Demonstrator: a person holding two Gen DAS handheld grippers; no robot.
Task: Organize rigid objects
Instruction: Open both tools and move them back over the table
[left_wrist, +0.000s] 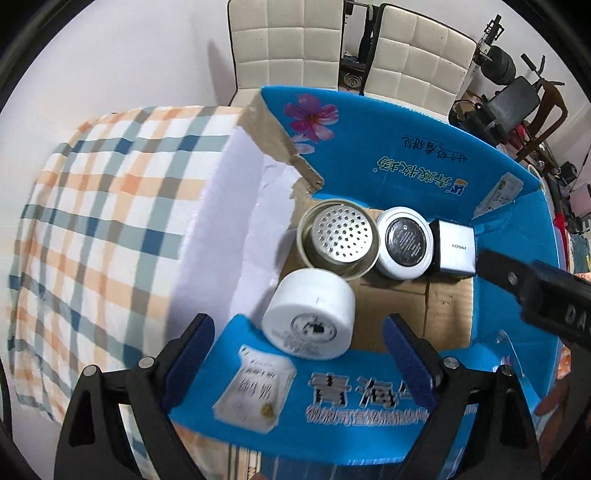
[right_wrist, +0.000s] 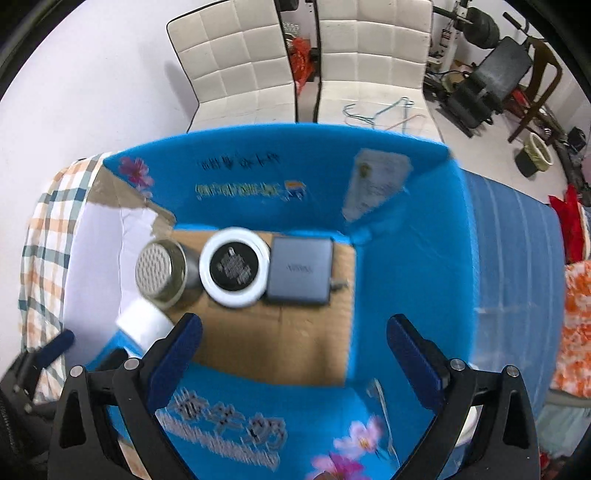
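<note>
Inside blue box (left_wrist: 406, 147), white jar (left_wrist: 310, 317), both tools spread

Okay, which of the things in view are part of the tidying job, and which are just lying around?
Job:
blue box
strainer jar
white round tin
grey charger
white tub

Lying about:
checked cloth
white chairs
hangers
exercise bench
</note>
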